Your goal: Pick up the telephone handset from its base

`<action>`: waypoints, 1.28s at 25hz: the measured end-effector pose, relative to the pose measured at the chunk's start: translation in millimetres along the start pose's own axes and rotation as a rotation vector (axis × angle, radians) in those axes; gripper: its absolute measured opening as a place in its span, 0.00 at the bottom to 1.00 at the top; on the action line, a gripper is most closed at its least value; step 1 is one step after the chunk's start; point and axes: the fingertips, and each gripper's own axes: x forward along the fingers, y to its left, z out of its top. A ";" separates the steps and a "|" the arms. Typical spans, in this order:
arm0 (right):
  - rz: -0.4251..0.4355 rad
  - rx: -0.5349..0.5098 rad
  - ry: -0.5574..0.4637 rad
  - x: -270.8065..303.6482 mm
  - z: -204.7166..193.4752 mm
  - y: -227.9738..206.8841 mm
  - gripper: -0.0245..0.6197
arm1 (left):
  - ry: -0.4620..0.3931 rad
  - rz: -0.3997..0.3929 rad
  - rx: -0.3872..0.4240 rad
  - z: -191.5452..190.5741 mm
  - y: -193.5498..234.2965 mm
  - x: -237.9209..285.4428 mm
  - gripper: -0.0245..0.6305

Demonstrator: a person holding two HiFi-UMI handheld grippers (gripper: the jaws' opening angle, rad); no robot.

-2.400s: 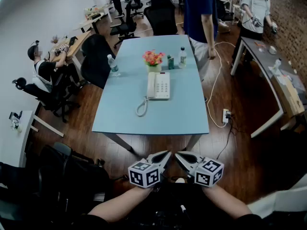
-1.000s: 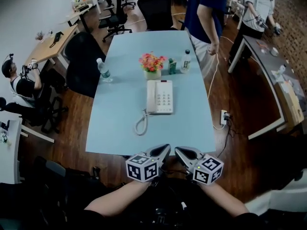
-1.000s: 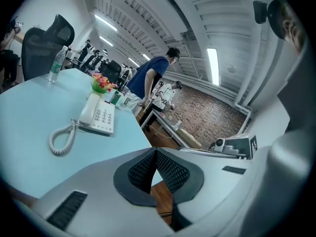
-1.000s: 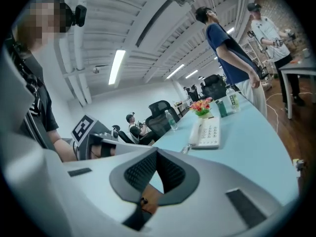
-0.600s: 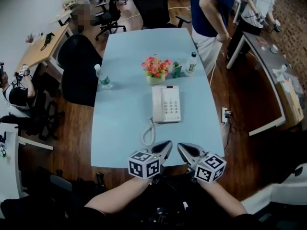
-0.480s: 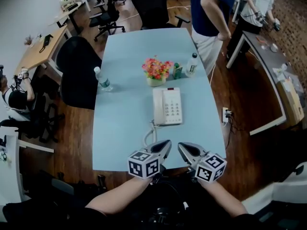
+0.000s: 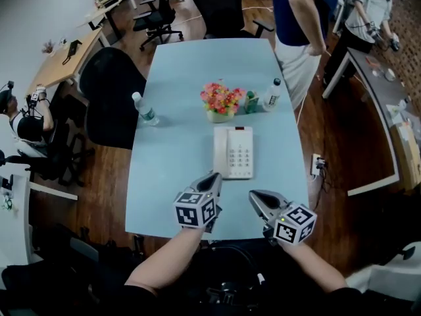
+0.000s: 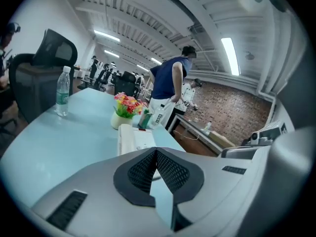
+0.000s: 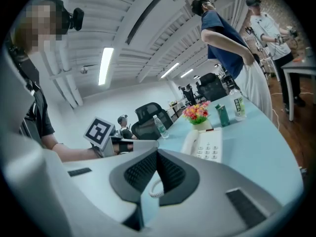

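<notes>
A white telephone (image 7: 234,151) lies on the light-blue table (image 7: 171,150), its handset (image 7: 221,151) resting along the base's left side. My left gripper (image 7: 212,178) is shut and empty over the table's near part, its tip just short of the phone's near-left corner. My right gripper (image 7: 255,195) is shut and empty, at the table's front edge to the right and a little behind the left one. In the left gripper view the telephone (image 8: 134,138) lies just beyond the closed jaws (image 8: 156,151). The right gripper view shows the handset (image 9: 190,142) and its coiled cord (image 9: 155,189) past the jaws (image 9: 157,152).
A flower pot (image 7: 222,101), a green carton (image 7: 250,101) and a water bottle (image 7: 272,94) stand behind the phone. Another bottle (image 7: 145,108) stands at the table's left edge. A person in blue (image 7: 299,18) stands at the far right corner. Black chairs (image 7: 112,91) flank the table.
The view has closed in on the table. Both grippers went forward from in front of the table to over its near edge, the left one farther, towards the phone. Both jaws stayed shut.
</notes>
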 end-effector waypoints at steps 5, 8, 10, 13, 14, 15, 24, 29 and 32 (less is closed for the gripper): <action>0.054 -0.001 0.035 -3.5 5.4 -23.1 0.06 | 0.020 0.168 0.020 13.4 35.6 39.1 0.08; 0.082 0.013 0.046 -5.8 2.4 -32.5 0.06 | 0.087 0.227 -0.004 12.5 53.4 68.5 0.32; 0.089 0.023 0.049 -5.7 3.6 -40.1 0.06 | 0.128 0.266 0.010 15.6 64.8 91.2 0.42; 0.096 0.035 0.048 -4.7 6.2 -46.1 0.06 | 0.169 0.316 0.035 23.3 81.4 123.0 0.42; 0.097 0.036 0.046 -4.6 7.6 -46.4 0.06 | 0.177 0.332 0.042 25.8 87.4 131.8 0.42; 0.096 0.035 0.042 -4.5 9.3 -46.9 0.06 | 0.188 0.346 0.047 26.4 93.7 139.8 0.42; 0.033 0.070 0.005 -10.5 9.5 -71.0 0.06 | 0.297 0.370 0.064 9.4 111.1 178.8 0.42; 0.010 0.080 -0.004 -12.2 10.3 -71.0 0.06 | 0.277 0.381 0.085 13.0 115.0 181.3 0.43; -0.001 0.082 -0.007 -13.2 7.6 -69.4 0.06 | 0.270 0.374 0.084 14.1 115.4 181.7 0.43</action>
